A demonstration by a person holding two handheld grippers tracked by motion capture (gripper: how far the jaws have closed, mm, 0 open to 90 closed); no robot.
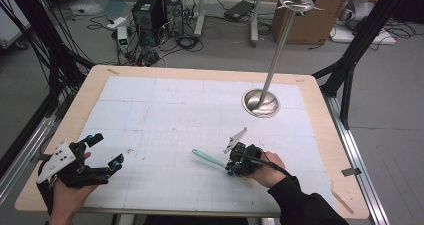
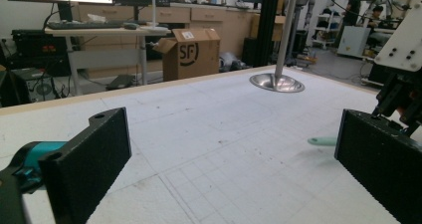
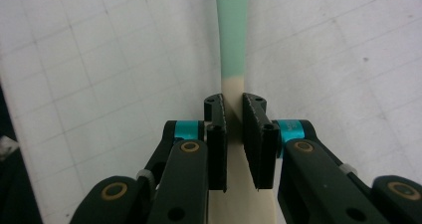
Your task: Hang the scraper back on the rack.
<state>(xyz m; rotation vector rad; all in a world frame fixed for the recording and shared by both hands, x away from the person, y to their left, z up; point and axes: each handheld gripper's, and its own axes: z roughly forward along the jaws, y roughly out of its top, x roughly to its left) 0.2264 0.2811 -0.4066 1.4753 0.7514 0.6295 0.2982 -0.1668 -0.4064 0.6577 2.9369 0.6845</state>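
the right gripper is lying low over the white mat, pointing left in the high view, its jaws clamping the cream end of a flat utensil. the utensil's mint-green part is stretching away from the jaws, resting on the mat. the left gripper is hovering near the table's left edge, jaws spread wide, holding nothing.

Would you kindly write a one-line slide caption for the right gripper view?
Right gripper shut on the cream part of a mint-and-cream spatula lying on the gridded mat.
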